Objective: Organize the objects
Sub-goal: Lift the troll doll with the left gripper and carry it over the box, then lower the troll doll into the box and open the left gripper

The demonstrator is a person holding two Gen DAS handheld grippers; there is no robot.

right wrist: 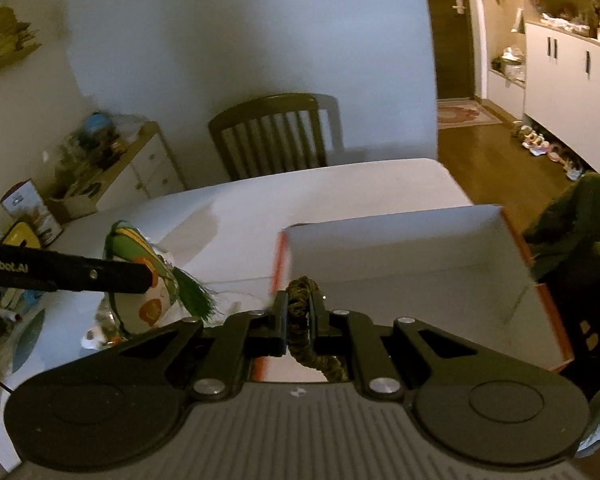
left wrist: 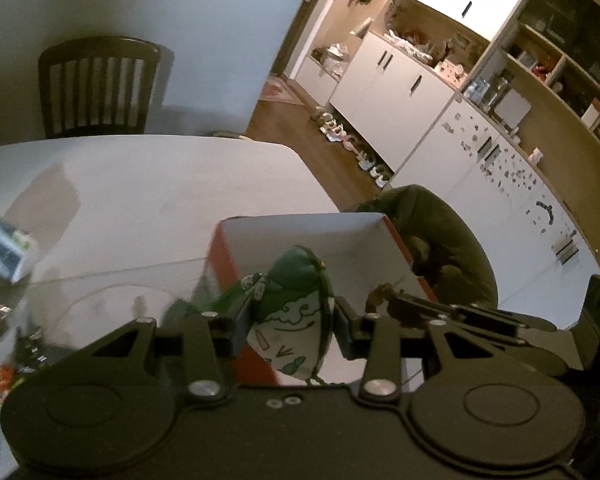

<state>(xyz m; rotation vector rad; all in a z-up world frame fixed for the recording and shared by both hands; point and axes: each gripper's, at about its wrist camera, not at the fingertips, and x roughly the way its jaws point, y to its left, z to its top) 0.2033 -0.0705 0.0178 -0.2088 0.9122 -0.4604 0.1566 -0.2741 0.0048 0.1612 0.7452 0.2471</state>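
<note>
We hold a green printed fabric pouch (left wrist: pixel 296 312) clamped in our left gripper (left wrist: pixel 291 326) and a braided olive cord (right wrist: pixel 300 304) pinched in our right gripper (right wrist: pixel 299 322), both above the white orange-edged cardboard box (right wrist: pixel 420 248); dangling tassels could snag its rim.

This is a lived-in home, a dining area opening onto a hallway. A white table (right wrist: pixel 340 184) stands at the centre with a dark slatted wooden chair (right wrist: pixel 272 136) at 12 o'clock. White cupboards (left wrist: pixel 396 80) and open wooden shelves (left wrist: pixel 560 72) crammed with household clutter run along 2 o'clock. Shoes (left wrist: pixel 352 144) line the wooden floor (right wrist: pixel 496 160), and a rug (right wrist: pixel 464 114) lies before a door (right wrist: pixel 454 20).
</note>
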